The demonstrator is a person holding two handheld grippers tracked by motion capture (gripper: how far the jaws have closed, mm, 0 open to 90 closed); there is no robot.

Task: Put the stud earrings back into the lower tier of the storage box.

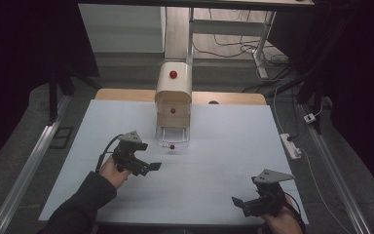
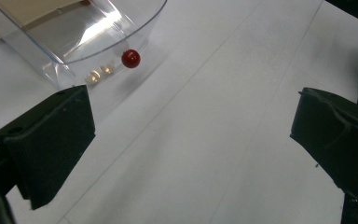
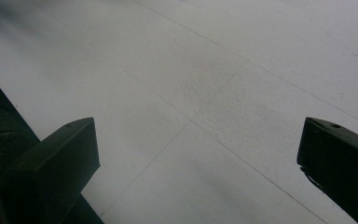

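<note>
Both jaws of your left gripper (image 2: 186,140) stand wide, empty. Red knob (image 2: 131,58) on the clear drawer (image 2: 98,42) lies ahead-left: centre on it before closing. Right gripper (image 1: 246,204) rests released.

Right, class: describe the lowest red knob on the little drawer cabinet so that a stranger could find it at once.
Start at the cream cabinet with the rounded top at the far middle of the white table. Its bottom drawer, a clear plastic drawer, is pulled out toward the person. The red knob sits on that drawer's front, lowest and nearest of three; the other two sit on cream and wood fronts.
</note>
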